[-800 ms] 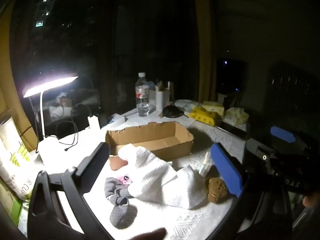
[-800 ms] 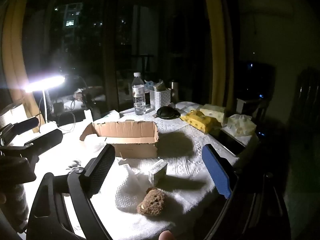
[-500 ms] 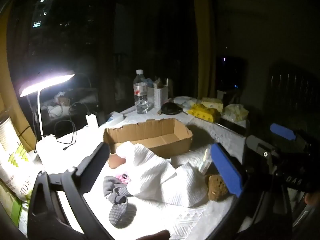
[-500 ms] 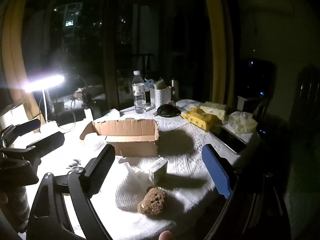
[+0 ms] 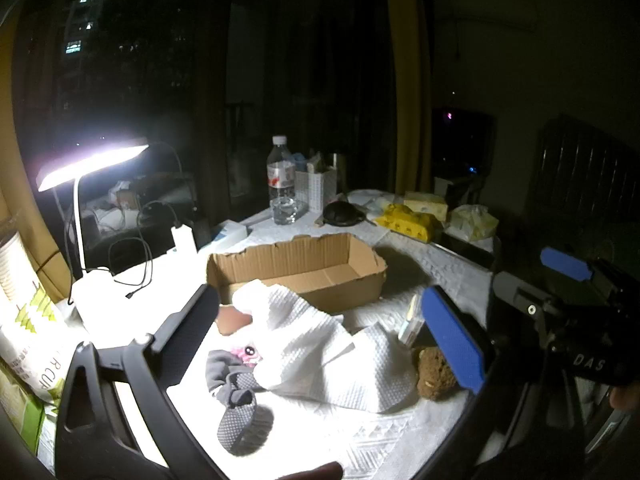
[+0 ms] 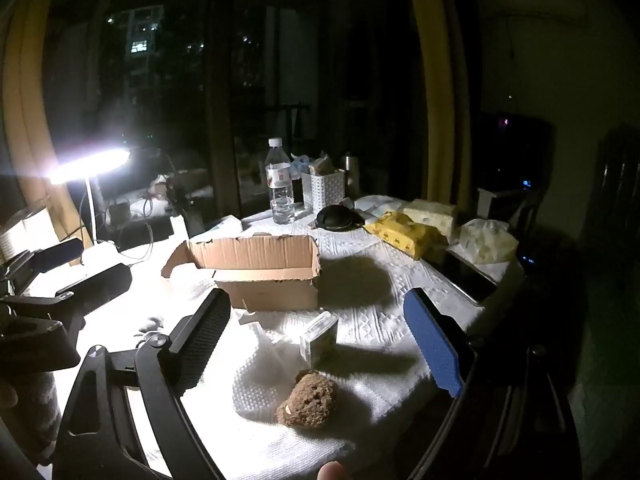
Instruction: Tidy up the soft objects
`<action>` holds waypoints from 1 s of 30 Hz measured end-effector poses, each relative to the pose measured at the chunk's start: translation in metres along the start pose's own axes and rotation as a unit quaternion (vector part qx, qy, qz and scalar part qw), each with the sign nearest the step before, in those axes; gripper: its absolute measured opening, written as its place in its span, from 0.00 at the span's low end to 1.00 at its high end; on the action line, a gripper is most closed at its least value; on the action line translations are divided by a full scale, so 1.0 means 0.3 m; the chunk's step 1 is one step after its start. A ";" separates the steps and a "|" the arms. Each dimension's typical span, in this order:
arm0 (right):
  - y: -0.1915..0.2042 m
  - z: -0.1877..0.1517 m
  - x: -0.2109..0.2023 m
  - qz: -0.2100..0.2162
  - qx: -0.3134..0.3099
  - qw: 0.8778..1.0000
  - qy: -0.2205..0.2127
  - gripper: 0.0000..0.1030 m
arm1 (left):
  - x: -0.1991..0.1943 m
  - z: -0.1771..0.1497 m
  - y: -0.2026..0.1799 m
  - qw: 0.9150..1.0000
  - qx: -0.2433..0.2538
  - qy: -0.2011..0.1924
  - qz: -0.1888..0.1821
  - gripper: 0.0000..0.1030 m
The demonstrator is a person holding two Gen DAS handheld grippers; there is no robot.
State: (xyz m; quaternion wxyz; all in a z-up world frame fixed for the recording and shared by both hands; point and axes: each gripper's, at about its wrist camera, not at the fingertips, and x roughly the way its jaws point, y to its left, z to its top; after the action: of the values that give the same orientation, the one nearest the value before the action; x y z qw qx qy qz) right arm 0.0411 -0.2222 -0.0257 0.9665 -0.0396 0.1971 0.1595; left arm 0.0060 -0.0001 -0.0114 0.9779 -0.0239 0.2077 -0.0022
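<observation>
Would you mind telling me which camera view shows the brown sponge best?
The right wrist view: the brown sponge lies whole and unobstructed between the open fingers. In the left wrist view it is partly hidden behind the blue finger pad.

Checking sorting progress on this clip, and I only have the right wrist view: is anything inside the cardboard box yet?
Observer: No. The left wrist view looks down into the cardboard box, and its floor is bare.
Operator: I see a brown sponge and a white cloth. Any other soft things?
Observer: Yes, a grey sock lies on the table left of the cloth.
Operator: Anything else there?
Observer: A small pink item sits at the cloth's edge, just above the sock.
</observation>
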 end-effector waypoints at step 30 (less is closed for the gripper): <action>0.019 -0.035 0.079 0.010 0.004 0.999 0.033 0.88 | 0.065 -0.025 0.007 0.999 0.001 0.035 0.004 0.99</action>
State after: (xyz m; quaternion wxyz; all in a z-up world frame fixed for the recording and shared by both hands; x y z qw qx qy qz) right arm 0.0560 -0.2114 -0.0446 0.9580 -0.0387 0.2302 0.1666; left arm 0.0206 0.0014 -0.0263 0.9700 -0.0220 0.2421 0.0006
